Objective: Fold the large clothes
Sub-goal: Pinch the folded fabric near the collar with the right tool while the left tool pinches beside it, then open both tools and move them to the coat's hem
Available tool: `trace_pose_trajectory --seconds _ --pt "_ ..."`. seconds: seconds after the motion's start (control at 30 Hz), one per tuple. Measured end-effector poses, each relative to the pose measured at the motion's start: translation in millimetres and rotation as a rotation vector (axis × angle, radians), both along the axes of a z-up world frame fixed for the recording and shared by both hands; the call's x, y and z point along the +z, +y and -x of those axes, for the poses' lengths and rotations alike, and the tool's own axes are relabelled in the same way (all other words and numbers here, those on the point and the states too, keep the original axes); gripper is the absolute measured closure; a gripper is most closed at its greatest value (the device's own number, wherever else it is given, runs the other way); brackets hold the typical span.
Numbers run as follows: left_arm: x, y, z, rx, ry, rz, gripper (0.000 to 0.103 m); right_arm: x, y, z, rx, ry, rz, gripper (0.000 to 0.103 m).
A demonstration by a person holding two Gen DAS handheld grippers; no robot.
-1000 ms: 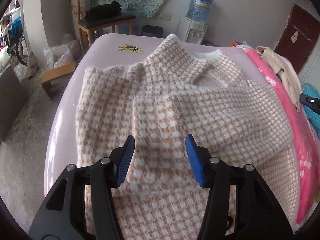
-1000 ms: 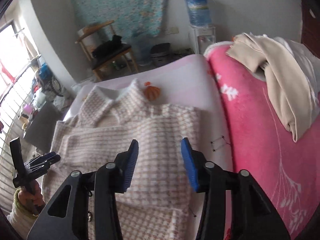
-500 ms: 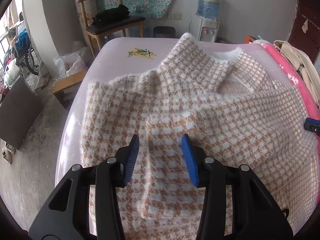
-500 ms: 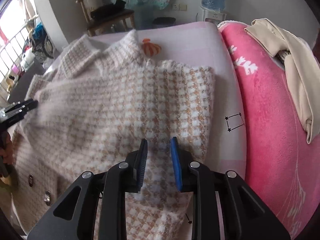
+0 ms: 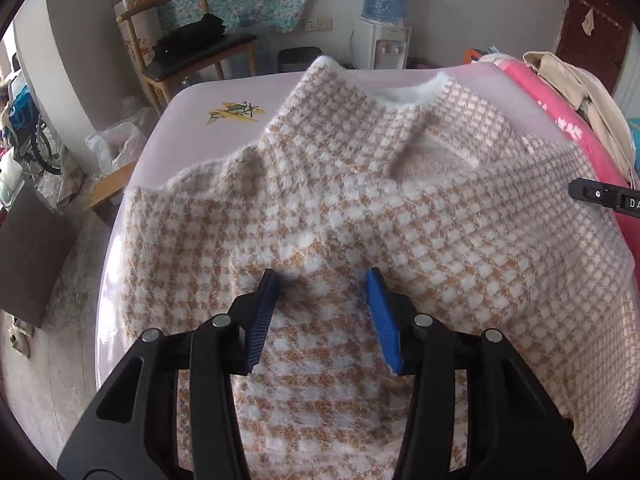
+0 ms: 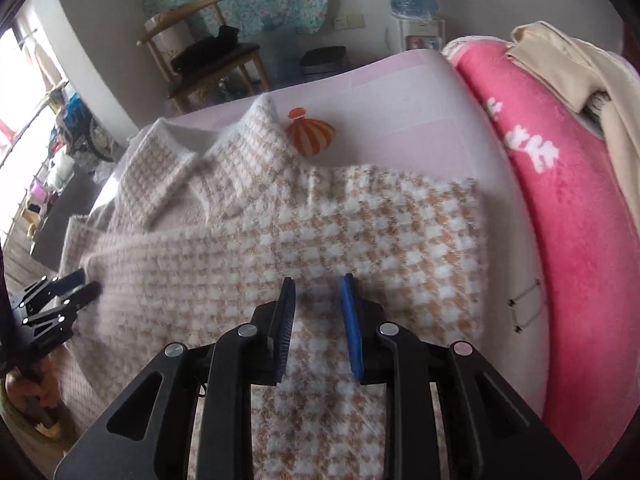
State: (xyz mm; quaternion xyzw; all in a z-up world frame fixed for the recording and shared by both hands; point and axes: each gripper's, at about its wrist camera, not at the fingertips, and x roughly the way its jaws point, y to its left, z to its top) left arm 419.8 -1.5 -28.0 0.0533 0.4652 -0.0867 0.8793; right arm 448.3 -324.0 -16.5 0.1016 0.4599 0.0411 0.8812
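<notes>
Left wrist view: the checked sweater has both side parts folded in, and the cross fold is not yet made.

The sweater lies flat on the pale pink table, spread ahead of and under both pairs of fingers, with its collar at the far end. Its sleeves or sides seem already turned in over the body, so the outline is a narrow rectangle. In my judgement the lengthwise folds are done, and folding the hem up toward the collar is left. The left gripper is half open above the middle of the cloth and holds nothing. The right gripper has just been closing; its fingers stand narrowly apart, with cloth below them but no fold pinched between them.
</notes>
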Motion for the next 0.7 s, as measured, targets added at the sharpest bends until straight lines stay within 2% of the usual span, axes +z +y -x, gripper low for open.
trace_pose_trajectory --seconds 0.03,0.1,0.13,0.2,0.23,0.33,0.37,0.43,0.5,0.6,0.7 --pt "5.6 3.2 3.7 0.011 -0.011 0.005 0.058 9.8 -3.8 9.8 -0.022 -0.017 0.021 0.078" --pt "18.3 7.9 16.8 -0.006 -0.043 0.028 0.058 27.4 -10.2 36.0 -0.006 -0.069 -0.001 0.077" --pt "23.4 10.2 24.2 -0.022 -0.05 0.04 0.056 32.1 -11.1 48.3 0.01 -0.079 0.004 0.072" --pt "26.5 9.5 38.2 -0.06 -0.044 0.076 0.044 31.2 -4.6 68.7 0.059 -0.08 0.025 0.07" --pt "23.1 6.2 43.1 -0.078 -0.031 0.076 0.043 25.3 -0.3 74.1 0.083 -0.067 0.033 0.07" --pt "-11.3 -10.6 46.9 -0.096 0.035 -0.054 0.036 -15.4 10.0 75.0 0.098 0.029 0.11 0.07" --pt "-9.7 -11.0 51.9 -0.088 -0.007 -0.06 0.036 -21.9 9.2 75.9 0.09 0.011 0.111 0.07" --pt "0.2 -10.5 58.6 -0.062 -0.01 -0.093 0.036 -14.2 8.1 78.2 0.049 0.023 0.116 0.07" --pt "20.3 -1.2 74.6 -0.027 -0.052 -0.076 0.036 3.3 11.9 91.9 0.024 -0.008 0.112 0.07" --pt "45.7 15.0 112.9 0.008 -0.08 -0.037 0.034 21.6 20.1 129.6 0.032 -0.048 0.071 0.064" --pt "55.5 27.5 160.9 0.024 -0.052 -0.013 0.028 24.4 43.3 176.3 0.075 -0.045 0.07 0.053"
